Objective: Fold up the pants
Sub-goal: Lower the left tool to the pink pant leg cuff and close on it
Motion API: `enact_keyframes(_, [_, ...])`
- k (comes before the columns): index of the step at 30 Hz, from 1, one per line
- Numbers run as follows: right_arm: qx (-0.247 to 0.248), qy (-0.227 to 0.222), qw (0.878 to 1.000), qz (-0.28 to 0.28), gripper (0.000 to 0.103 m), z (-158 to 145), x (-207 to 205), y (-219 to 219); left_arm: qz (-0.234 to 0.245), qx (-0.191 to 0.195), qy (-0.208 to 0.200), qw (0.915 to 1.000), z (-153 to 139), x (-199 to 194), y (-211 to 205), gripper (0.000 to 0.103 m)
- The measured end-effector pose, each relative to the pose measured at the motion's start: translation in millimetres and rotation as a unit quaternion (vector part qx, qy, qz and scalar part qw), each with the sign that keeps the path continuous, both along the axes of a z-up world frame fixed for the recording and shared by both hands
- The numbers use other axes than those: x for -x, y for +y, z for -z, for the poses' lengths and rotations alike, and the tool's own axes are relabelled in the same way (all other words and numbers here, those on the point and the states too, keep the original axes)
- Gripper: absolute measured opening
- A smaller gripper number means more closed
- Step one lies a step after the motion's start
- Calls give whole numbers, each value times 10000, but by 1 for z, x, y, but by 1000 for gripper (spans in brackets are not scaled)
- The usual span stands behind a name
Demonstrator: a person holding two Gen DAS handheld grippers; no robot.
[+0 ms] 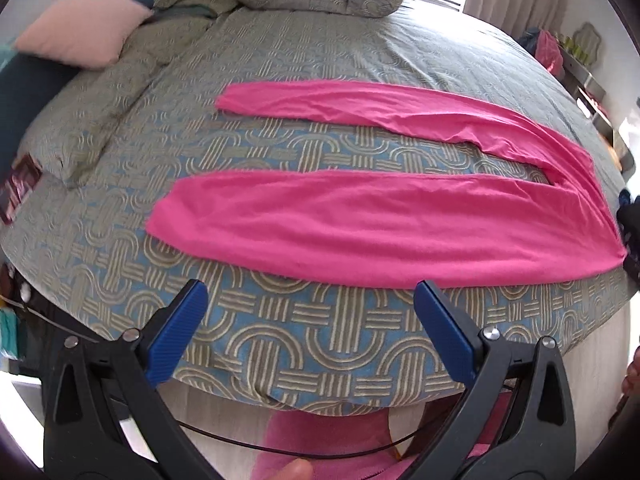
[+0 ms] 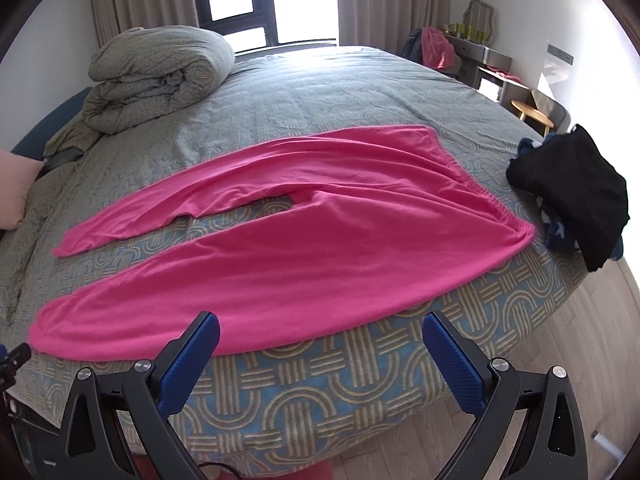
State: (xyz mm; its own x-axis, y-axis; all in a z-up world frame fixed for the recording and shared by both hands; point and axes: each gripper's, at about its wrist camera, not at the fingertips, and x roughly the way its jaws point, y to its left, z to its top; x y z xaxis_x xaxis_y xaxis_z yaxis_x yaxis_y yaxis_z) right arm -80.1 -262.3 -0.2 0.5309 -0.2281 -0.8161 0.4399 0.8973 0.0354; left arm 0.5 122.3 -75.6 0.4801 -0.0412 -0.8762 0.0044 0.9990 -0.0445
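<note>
We see one pair of pink pants [image 1: 360, 224] spread flat on the patterned bed cover [image 1: 320, 340], near the bed's front edge, with both legs extended and a narrow strip of cover showing between them. The long axis of the garment runs crosswise to both tools: hems toward the left, waistband [image 2: 486, 196] toward the right. We count two legs, the near leg [image 2: 240, 288] lying just beyond the edge and the far leg [image 2: 168, 208] behind it, the two joining at the crotch.

The left gripper [image 1: 310, 304] hovers over the front edge of the bed with its two blue pads wide apart and nothing between them; the near leg lies directly ahead of it, just beyond the fingertips. The right gripper [image 2: 320, 332] is likewise spread and empty, poised over the bed edge with the near leg just in front. We judge that the left tool is the nearer to the hem end and the right tool the nearer to the waistband end, so each end has its own hand. No fold has yet been made; we judge the first move to be a lengthwise fold bringing one leg over the other, which requires grasps along the near long edge.

Other items counted: one rolled duvet [image 2: 160, 80] at the head of the bed, one pink pillow [image 1: 84, 24], and one dark pile of clothes [image 2: 576, 196] at the right corner, just beside the waistband but apart from it.
</note>
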Motion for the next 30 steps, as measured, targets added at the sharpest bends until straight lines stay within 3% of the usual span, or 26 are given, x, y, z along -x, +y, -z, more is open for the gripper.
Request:
enact_keyframes(3, [-817,-33,9958,408,95,16,14,-40,-598,805,384,9942,20,-4,42,102])
enact_keyframes(5, [-1390,58,9878,702,77,31,21,-62,-946,1445,607,9831,34,-10,65,100])
enact_keyframes(8, [-1870,257,9776,931,55,51,23,-82,-1375,1953,781,9679,51,-23,88,85])
enact_keyframes(10, [-2086,291,9720,1040,53,60,24,-91,-1601,2126,758,9610,57,-32,99,69])
enact_keyframes(14, [-2300,191,9642,1302,53,68,28,-103,-1830,2386,777,9505,66,-47,111,69])
enact_keyframes(21, [-2198,159,9615,1644,53,74,34,-124,-2223,2420,980,9394,83,-51,129,69])
enact_keyframes(26, [-2191,186,9599,1738,53,83,28,-136,-2418,2467,787,9351,85,-59,140,69])
enact_keyframes(27, [-2216,164,9586,1780,53,84,27,-140,-2419,2452,759,9357,85,-62,140,65])
enact_keyframes(28, [-2248,150,9566,1850,53,86,25,-145,-2381,2478,717,9363,84,-66,140,50])
enact_keyframes(30, [-2366,101,9493,2065,53,89,24,-155,-2286,2546,762,9366,86,-74,139,30])
